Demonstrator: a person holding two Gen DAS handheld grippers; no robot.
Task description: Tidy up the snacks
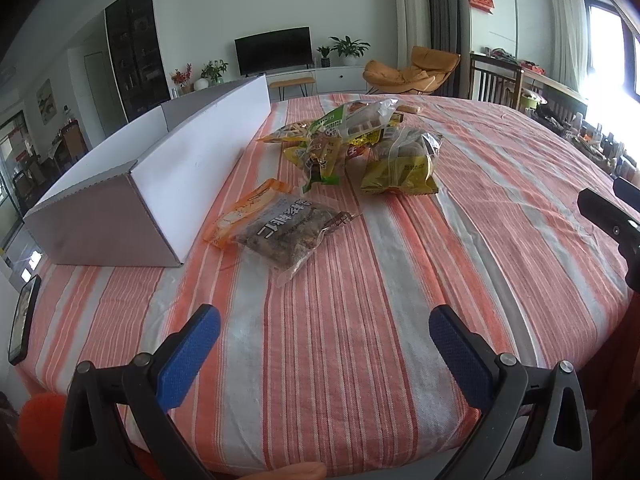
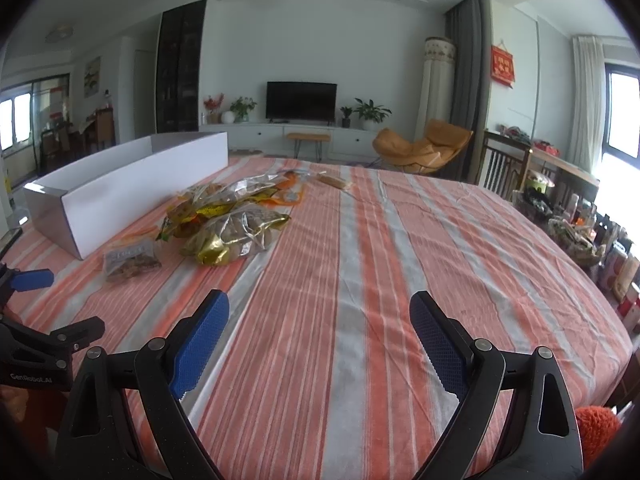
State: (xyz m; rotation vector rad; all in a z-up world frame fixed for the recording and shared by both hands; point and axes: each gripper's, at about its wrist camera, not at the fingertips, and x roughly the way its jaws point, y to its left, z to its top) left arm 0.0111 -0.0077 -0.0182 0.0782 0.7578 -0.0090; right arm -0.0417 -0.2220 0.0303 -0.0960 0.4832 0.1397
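A pile of snack bags (image 1: 352, 140) lies mid-table on the striped cloth; it also shows in the right wrist view (image 2: 232, 216). A single clear and orange nut bag (image 1: 280, 228) lies nearer, apart from the pile, also in the right wrist view (image 2: 130, 262). A long white cardboard box (image 1: 160, 172) stands open-topped to the left of the snacks, also in the right wrist view (image 2: 132, 188). My left gripper (image 1: 324, 328) is open and empty, short of the nut bag. My right gripper (image 2: 320, 316) is open and empty over bare cloth, right of the snacks.
A phone (image 1: 24, 320) lies at the table's left edge. A small wrapped snack (image 2: 332, 181) lies at the far side. The right gripper's body (image 1: 616, 220) shows at the right edge; the left gripper's finger (image 2: 32, 280) at the left. Chairs and cluttered shelves (image 2: 580, 220) stand right.
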